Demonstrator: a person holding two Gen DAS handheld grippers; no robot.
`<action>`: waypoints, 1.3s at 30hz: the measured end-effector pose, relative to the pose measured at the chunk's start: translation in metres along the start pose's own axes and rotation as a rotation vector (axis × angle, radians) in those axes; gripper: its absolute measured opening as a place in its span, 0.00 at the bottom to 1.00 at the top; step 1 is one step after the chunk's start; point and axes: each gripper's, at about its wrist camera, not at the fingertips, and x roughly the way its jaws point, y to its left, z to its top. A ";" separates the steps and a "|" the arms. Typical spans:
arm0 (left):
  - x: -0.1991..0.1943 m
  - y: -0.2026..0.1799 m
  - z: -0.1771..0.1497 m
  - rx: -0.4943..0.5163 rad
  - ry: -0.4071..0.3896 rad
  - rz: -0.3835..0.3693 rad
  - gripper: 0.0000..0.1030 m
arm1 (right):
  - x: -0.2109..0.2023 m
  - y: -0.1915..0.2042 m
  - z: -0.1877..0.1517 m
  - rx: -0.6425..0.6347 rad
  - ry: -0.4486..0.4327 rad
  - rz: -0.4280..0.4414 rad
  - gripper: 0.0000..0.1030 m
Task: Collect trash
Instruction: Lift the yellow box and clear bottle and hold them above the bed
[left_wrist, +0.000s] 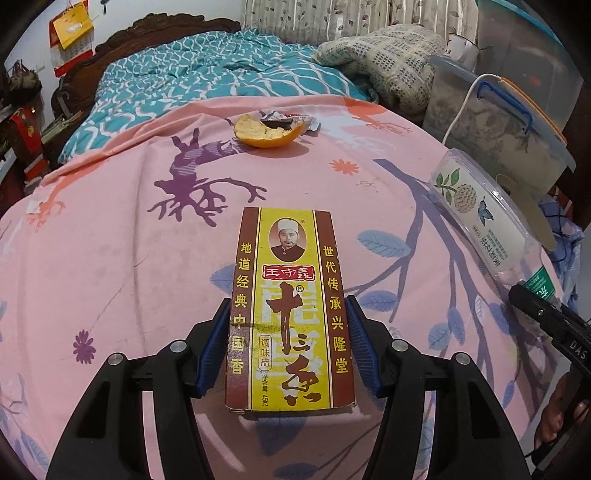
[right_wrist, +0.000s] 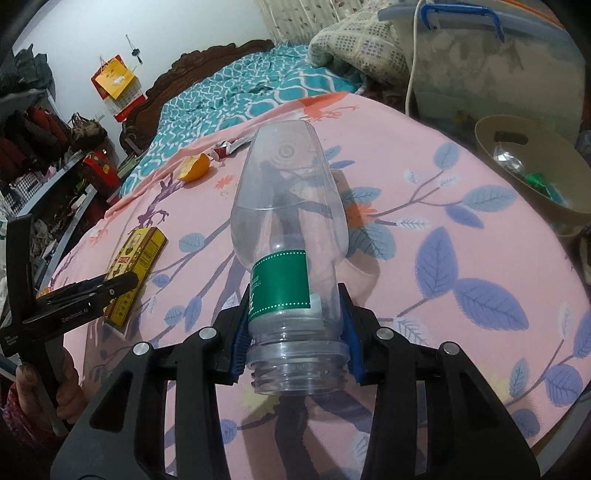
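On the pink bedsheet (left_wrist: 110, 258), the left gripper (left_wrist: 290, 332) clamps the spice box (left_wrist: 290, 314) near the middle, while the right gripper (right_wrist: 293, 328) grips the clear bottle (right_wrist: 288, 229) at its neck, orange peel (left_wrist: 267, 131) lying far beyond.

On the spice box (left_wrist: 290, 314) you can read 王守义, 十三香, 调味品, 地道经典中国香, 世代传承兴隆堂 and 45克. Your left gripper (right_wrist: 122, 286) carries "GenRobot.AI" on its arm; your right gripper (left_wrist: 517, 291) shows "DAS", possibly cut off. The bottle (left_wrist: 484, 218) label print is too blurred.
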 end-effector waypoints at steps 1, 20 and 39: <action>0.000 0.000 -0.001 0.002 -0.004 0.006 0.55 | 0.001 0.001 0.000 -0.005 0.000 -0.005 0.43; 0.001 0.001 -0.004 0.005 0.008 0.035 0.55 | 0.006 0.017 0.001 -0.048 0.018 -0.030 0.58; 0.002 0.007 -0.004 -0.019 0.010 0.014 0.65 | 0.006 0.018 0.010 -0.005 0.022 -0.006 0.64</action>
